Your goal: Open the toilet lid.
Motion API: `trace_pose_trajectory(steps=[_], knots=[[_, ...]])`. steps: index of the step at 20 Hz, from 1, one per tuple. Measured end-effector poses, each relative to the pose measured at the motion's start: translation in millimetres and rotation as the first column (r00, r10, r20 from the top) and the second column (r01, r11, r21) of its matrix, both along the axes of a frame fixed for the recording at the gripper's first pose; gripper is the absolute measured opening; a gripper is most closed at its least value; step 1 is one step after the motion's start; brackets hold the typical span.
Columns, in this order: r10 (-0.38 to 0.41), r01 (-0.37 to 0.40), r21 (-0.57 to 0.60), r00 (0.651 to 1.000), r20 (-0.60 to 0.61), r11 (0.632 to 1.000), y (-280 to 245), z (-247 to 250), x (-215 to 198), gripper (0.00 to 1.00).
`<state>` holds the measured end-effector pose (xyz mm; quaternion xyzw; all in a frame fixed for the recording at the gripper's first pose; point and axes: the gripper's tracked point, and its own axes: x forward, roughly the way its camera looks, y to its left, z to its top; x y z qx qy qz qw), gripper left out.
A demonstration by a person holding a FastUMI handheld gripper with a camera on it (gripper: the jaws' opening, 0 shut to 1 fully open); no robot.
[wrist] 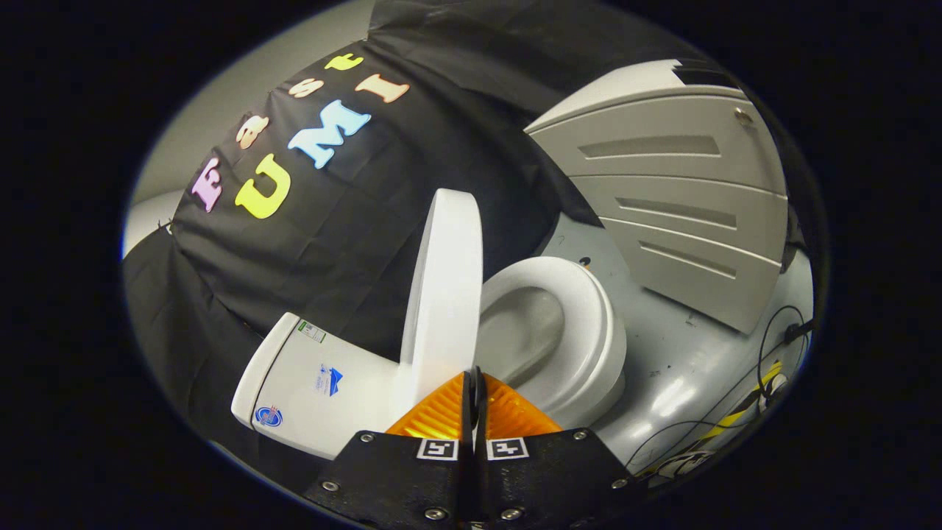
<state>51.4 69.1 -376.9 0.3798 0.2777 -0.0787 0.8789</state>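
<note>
My tool (475,383) has its two orange fingers (434,416) pressed together with no gap between them and nothing held. The fingertips sit at the lower edge of the lid (445,283), just touching or nearly so; I cannot tell which. The lid stands raised, nearly upright, edge-on to me, between the tank (309,383) and the bowl (515,331). The seat (589,324) lies down on the bowl, just beyond my fingers, and the bowl is uncovered. The toilet stands on a grey floor (662,368). A grey cabinet (677,213) with slotted drawers stands beyond the bowl, and cables (736,412) trail across the floor near it.
</note>
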Motion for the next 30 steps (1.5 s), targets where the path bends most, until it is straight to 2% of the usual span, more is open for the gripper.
trace_pose_trajectory(steps=[4, 11, 17, 30], knots=[[0.059, -0.058, -0.113, 0.998, 0.01, 0.992, 12.1, 22.5, 2.5, 0.0], [0.075, -0.077, -0.254, 0.997, -0.019, 0.964, 33.6, 46.4, 3.8, 0.0], [0.114, -0.114, -0.402, 0.993, -0.024, 0.908, 55.0, 70.1, 7.6, 0.0], [0.142, -0.114, -0.599, 0.99, 0.0, 0.792, 108.1, 110.3, 14.8, 0.0]])
